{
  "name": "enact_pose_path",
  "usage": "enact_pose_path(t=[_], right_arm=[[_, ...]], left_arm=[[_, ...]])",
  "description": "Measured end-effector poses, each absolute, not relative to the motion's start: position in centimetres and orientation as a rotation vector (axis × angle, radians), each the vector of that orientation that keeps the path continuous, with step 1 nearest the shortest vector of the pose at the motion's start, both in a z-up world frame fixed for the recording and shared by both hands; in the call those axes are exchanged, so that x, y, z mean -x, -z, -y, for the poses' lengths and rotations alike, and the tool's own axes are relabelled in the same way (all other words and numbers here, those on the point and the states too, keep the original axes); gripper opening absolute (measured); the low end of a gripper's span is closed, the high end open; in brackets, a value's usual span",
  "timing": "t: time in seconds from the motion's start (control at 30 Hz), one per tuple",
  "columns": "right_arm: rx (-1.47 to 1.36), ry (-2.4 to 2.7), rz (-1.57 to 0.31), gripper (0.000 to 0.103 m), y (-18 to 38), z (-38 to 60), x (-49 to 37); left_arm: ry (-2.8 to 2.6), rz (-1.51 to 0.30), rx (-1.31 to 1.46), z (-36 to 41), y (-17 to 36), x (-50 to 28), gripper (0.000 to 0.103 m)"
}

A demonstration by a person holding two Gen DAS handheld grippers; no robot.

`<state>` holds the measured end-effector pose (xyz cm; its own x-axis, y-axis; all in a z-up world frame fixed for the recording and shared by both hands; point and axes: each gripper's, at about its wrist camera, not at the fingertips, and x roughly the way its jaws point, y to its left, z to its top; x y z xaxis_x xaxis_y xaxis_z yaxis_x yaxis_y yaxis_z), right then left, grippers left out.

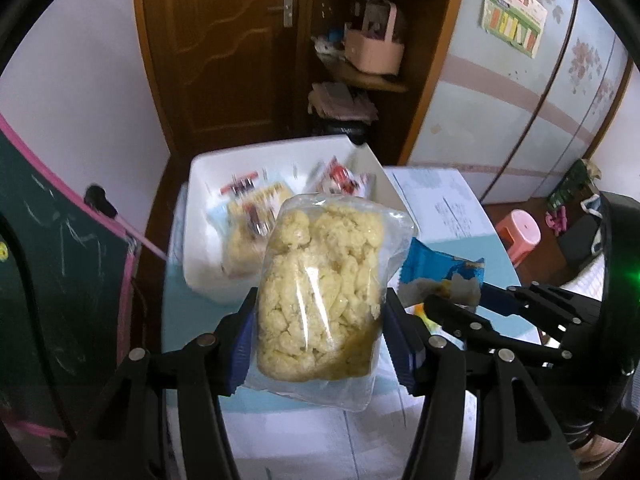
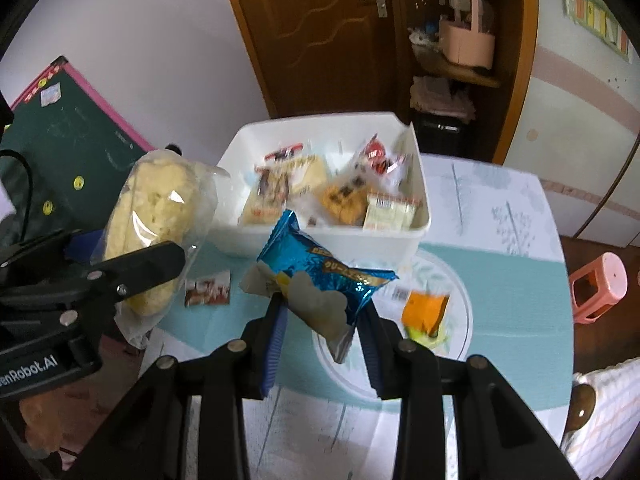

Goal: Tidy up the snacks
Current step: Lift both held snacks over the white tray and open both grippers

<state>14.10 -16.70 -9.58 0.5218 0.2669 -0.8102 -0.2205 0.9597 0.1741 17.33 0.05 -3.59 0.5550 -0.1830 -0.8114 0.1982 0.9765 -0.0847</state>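
Step in hand: both packets are off the bench and carried in the air toward the white rectangular plastic bin (image 2: pixel 400 236); by my reading this is the carry stage, with neither packet dropped yet.
Left hand-held gripper (image 1: pixel 320 320): jaws at a middling spread, blue pads pressed against both long sides of the clear plastic bag of pale yellow puffed snacks (image 1: pixel 320 292), which fills the centre of the left wrist view and stands upright between the pads.
Right hand-held gripper (image 2: pixel 324 320): jaws narrow, pinched on the lower end of the shiny blue foil snack packet (image 2: pixel 320 280), whose free end tilts toward the upper left of the right wrist view.
Bin: upper centre of both views, already holding several wrapped snacks; its near wall sits just beyond the two held packets.
Bench (image 2: pixel 500 280): round, covered in a teal and white patterned cloth.
Left behind: a small orange wrapped snack (image 2: pixel 426 308) lower right of the bin, and a small red and white sachet (image 2: pixel 208 288) to the lower left, both lying on the cloth.
Next move, as I judge it: bring each packet forward over the bin's open top, clear of the near rim, then let the jaws part. The puffed bag is bulky and may need laying on top of the packets inside.
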Motion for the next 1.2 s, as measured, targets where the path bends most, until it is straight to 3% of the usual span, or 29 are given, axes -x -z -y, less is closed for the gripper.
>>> enact_pose_path(t=[0.47,1.13,1.2], right_arm=[[-0.043,-0.201,-0.806,0.036,2.0,16.6,-23.1],[-0.038,-0.147,-0.812,0.037,3.1,15.0,-32.8],[-0.044,-0.139,-0.825,0.037,3.6,14.9,-33.2]], left_arm=[[0.115,-0.8,-0.057,-2.4,-2.8,-27.9,0.056],[0.081,-0.911,-0.036,-2.9,2.7,-37.2,0.056],[0.073,-0.919,-0.045,-2.7,3.4,-37.6,0.06]])
